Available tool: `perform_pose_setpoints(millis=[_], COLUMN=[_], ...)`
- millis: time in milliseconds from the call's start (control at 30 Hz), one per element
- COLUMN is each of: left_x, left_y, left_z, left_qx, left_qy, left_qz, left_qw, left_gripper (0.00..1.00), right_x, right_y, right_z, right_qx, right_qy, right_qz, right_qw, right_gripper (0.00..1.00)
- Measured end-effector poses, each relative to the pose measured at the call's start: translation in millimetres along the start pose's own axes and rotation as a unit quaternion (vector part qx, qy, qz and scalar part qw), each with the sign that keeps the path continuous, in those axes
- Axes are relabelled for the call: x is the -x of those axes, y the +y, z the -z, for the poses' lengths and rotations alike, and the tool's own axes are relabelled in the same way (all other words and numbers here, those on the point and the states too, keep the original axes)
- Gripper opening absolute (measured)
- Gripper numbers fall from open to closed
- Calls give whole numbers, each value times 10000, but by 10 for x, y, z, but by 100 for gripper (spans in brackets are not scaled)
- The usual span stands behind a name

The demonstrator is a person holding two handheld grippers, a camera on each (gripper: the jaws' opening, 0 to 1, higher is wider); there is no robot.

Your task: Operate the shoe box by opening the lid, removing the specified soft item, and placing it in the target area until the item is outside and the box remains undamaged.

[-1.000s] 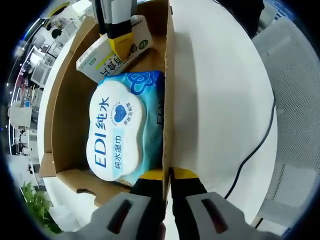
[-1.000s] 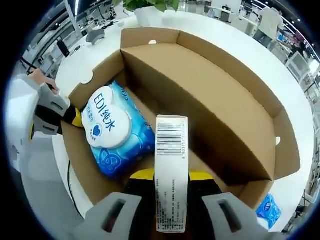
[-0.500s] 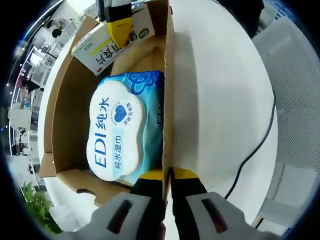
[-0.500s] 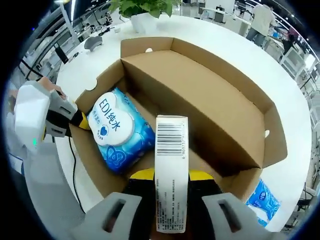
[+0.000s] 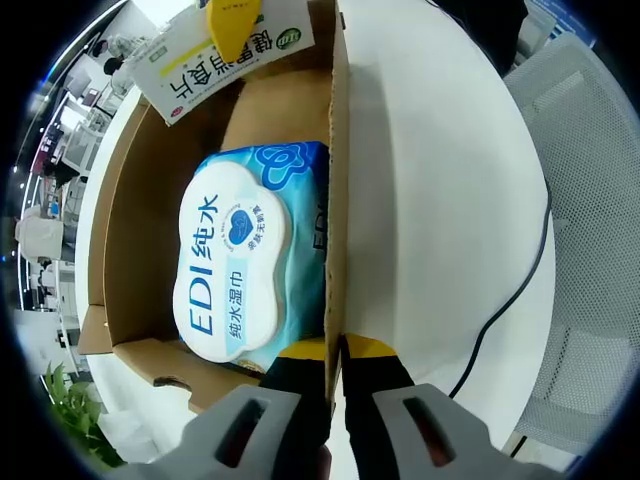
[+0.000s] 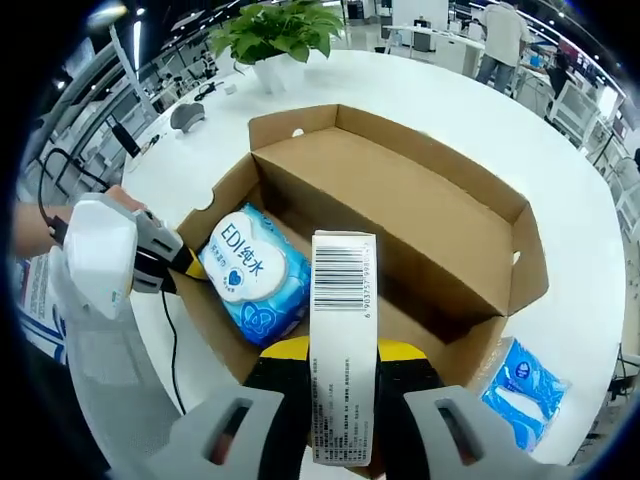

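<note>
An open cardboard shoe box (image 6: 420, 215) stands on a white table, its lid folded back. A blue wet-wipes pack with a white EDI lid (image 5: 240, 260) (image 6: 255, 275) lies inside. My left gripper (image 5: 335, 350) is shut on the box's side wall (image 5: 337, 180); it also appears at the box's left wall (image 6: 165, 265) in the right gripper view. My right gripper (image 6: 340, 355) is shut on a long white carton with a barcode (image 6: 342, 340), held above the box. In the left gripper view that carton (image 5: 220, 55) hangs over the box's far end.
A second blue wipes pack (image 6: 525, 385) lies on the table right of the box. A potted plant (image 6: 275, 40) stands beyond the box. A black cable (image 5: 510, 290) runs over the table. A mesh chair (image 5: 590, 200) is beside the table.
My right gripper has lifted the white carton up out of the box, so the box looks smaller in its view. The left gripper has kept its hold on the wall.
</note>
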State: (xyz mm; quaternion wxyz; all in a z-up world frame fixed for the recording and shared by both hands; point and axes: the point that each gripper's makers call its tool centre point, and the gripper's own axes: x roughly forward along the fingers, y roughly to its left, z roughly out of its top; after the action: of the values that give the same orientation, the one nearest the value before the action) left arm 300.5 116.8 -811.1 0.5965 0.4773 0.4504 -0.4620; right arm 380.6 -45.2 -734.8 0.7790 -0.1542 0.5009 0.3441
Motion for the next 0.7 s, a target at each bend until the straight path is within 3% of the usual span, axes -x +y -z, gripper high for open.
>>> perform_pose_setpoints(millis=[467, 700], left_x=[2, 6], left_y=[0, 1], left_z=[9, 19], left_qx=[-2, 0], left_qy=[7, -1], left_qz=[13, 5], left_qw=[10000, 10000], left_gripper=[2, 2], right_x=[254, 304], right_y=[86, 189], right_z=[-20, 45], right_qx=[-55, 188], right_qy=[-262, -262], right_qz=[28, 156], right_qw=[9996, 9994], right_gripper=[18, 18])
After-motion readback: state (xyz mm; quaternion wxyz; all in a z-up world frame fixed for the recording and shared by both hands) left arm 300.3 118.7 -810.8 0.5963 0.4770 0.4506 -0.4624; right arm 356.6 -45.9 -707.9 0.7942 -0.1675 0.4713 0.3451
